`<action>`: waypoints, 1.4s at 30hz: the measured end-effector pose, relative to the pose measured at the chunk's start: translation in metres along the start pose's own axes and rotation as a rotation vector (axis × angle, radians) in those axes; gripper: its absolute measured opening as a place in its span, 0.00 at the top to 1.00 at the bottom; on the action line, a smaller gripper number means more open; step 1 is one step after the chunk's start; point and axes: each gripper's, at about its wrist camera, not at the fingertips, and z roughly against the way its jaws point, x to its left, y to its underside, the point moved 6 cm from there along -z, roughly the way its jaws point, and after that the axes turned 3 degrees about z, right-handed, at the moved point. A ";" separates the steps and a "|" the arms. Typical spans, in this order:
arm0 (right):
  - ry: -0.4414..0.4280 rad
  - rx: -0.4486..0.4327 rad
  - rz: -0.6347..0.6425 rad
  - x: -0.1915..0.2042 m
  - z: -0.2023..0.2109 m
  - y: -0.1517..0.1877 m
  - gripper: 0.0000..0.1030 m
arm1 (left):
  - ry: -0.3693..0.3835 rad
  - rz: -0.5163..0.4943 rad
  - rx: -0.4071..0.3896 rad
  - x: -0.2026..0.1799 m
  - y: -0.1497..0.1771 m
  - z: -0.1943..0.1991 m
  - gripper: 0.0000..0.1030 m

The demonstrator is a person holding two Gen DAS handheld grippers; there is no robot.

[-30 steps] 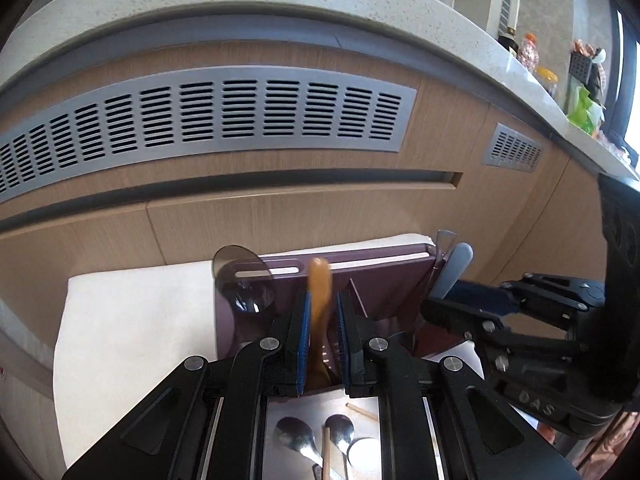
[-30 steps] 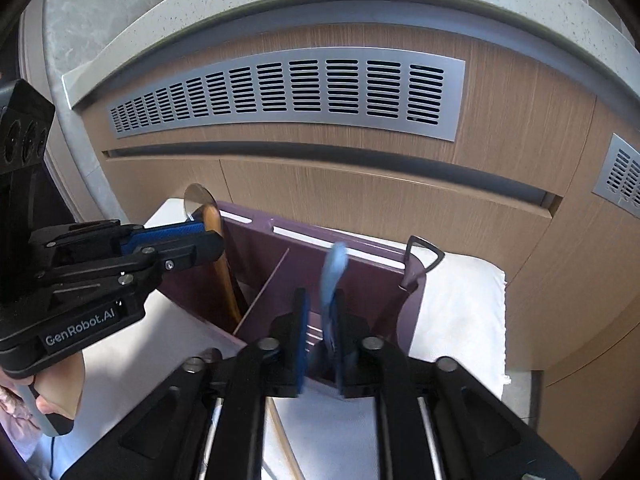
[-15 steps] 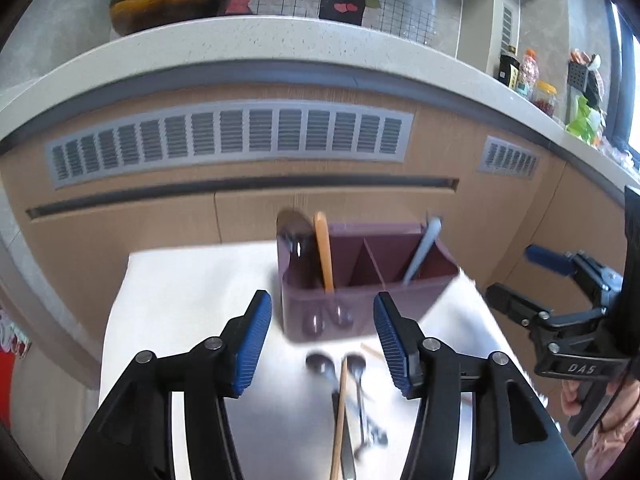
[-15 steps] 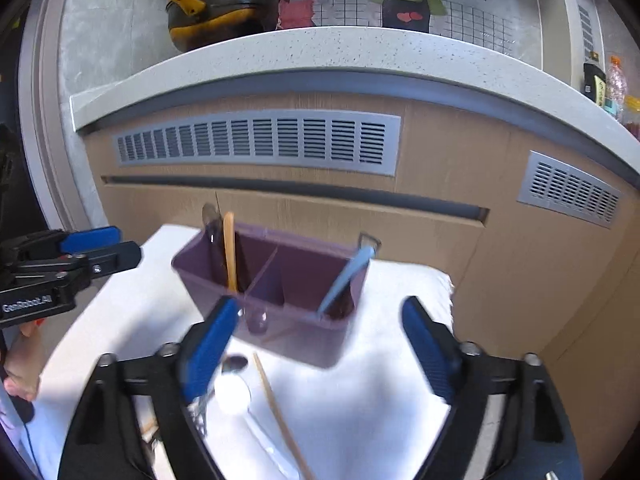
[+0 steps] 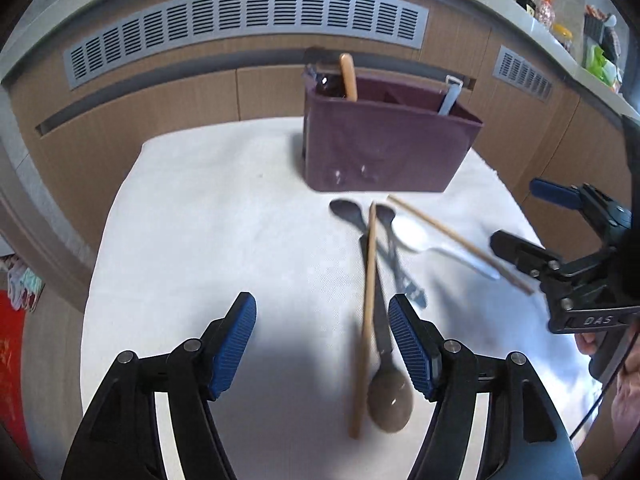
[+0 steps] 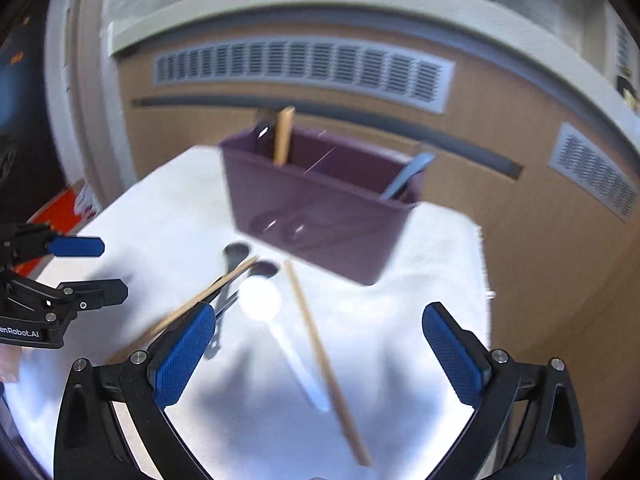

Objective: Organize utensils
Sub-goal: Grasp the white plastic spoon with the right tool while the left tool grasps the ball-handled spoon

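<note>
Two utensils already stand in the caddy (image 5: 390, 142), a wooden handle (image 5: 349, 76) in its left cell and a pale blue handle (image 5: 449, 98) in its right; the rest lie loose on the white cloth (image 5: 208, 216) in front of it. In the left wrist view the left gripper (image 5: 322, 346) hangs wide open and empty over the cloth, with a long wooden stick (image 5: 366, 308) and a dark spoon (image 5: 389, 396) lying just inside its right finger; metal spoons (image 5: 348, 212), a white spoon (image 5: 416, 236) and a second stick (image 5: 456, 242) lie further right, toward the right gripper (image 5: 532, 220), which is also spread and empty. In the blurred right wrist view the right gripper (image 6: 320, 356) gapes over the white spoon (image 6: 262, 298) and a stick (image 6: 320, 356). The step in hand looks like the next pick; it calls for lowering onto one handle clear of the crossed pile, since the sticks overlap the spoons. There is free cloth to the left, and the cloth's right edge (image 6: 482, 264) falls off near the caddy.
</note>
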 end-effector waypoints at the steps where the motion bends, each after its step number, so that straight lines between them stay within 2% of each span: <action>1: -0.022 0.014 0.016 0.005 -0.006 0.001 0.00 | 0.003 0.006 0.004 0.003 0.003 0.000 0.29; 4: -0.076 0.066 0.065 0.017 -0.026 0.001 0.05 | 0.006 0.035 0.022 0.015 0.010 0.000 0.27; 5: -0.081 0.082 0.076 0.019 -0.032 0.001 0.15 | 0.002 0.040 0.027 0.019 0.011 0.000 0.27; 6: -0.091 0.099 0.087 0.021 -0.038 0.001 0.29 | -0.002 0.045 0.030 0.023 0.012 0.000 0.27; 8: -0.135 0.145 0.096 0.025 -0.051 0.001 0.46 | -0.007 0.060 0.034 0.030 0.012 -0.001 0.27; 9: -0.158 0.163 0.090 0.027 -0.056 0.002 0.50 | -0.008 0.069 0.035 0.033 0.011 -0.002 0.27; 12: -0.205 0.198 0.092 0.033 -0.070 0.003 0.50 | -0.002 0.100 0.040 0.041 0.010 -0.003 0.27; 15: -0.192 0.210 0.105 0.037 -0.080 0.003 0.59 | -0.004 0.110 0.047 0.046 0.009 -0.005 0.27; 22: -0.184 0.219 0.115 0.040 -0.089 0.001 0.61 | 0.014 0.127 0.080 0.048 0.011 -0.013 0.27; 23: -0.185 0.223 0.118 0.041 -0.090 -0.001 0.70 | 0.015 0.125 0.084 0.047 0.011 -0.014 0.27; 24: -0.183 0.228 0.116 0.042 -0.088 -0.001 0.70 | 0.016 0.120 0.088 0.045 0.011 -0.015 0.27; 29: -0.149 0.226 0.009 0.027 -0.070 0.000 0.70 | 0.042 0.061 0.102 0.030 0.009 -0.020 0.27; 32: -0.160 0.216 -0.052 0.017 -0.051 0.007 0.70 | 0.085 0.014 0.124 0.014 0.003 -0.027 0.38; 34: -0.160 0.205 -0.074 0.014 -0.037 0.011 0.70 | 0.123 -0.004 0.156 0.003 -0.004 -0.035 0.54; 36: -0.161 0.200 -0.105 0.007 -0.028 0.014 0.70 | 0.133 -0.017 0.179 -0.005 -0.009 -0.041 0.63; 39: -0.161 0.194 -0.153 0.000 -0.013 0.024 0.70 | 0.136 -0.092 0.170 -0.027 -0.013 -0.040 0.64; 42: -0.139 0.179 -0.172 -0.011 -0.002 0.034 0.70 | 0.185 -0.154 0.159 -0.050 -0.004 -0.033 0.64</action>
